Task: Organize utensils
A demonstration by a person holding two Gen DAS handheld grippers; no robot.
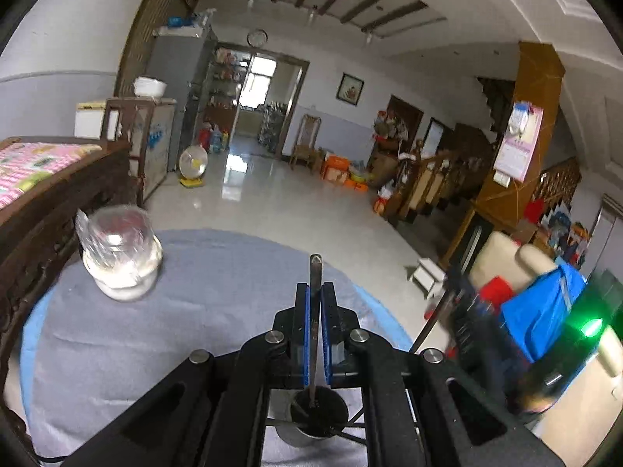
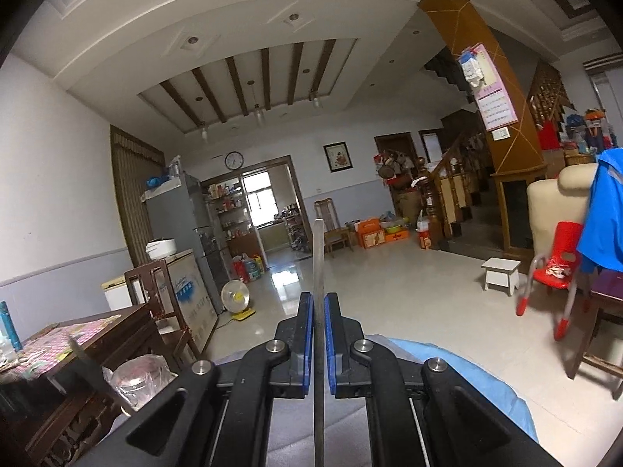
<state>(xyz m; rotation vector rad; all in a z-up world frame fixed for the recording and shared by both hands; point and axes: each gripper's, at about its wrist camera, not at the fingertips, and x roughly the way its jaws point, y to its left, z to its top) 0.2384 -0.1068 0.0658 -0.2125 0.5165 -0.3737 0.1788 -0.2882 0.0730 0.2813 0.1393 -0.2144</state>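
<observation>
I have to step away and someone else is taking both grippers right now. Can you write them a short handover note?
Left gripper: shut on a thin metal utensil, its lower end in the metal cup under the gripper.
Right gripper: shut on a second flat metal utensil, held upright above the grey cloth.
Also on the cloth: a glass jar, far left.
Done: both utensils gripped.
Left: placing them; the right one is not yet in the cup.

My left gripper and right gripper, matte black frames, blue ribbed pads on the fingers, round silver screws at pivots
</observation>
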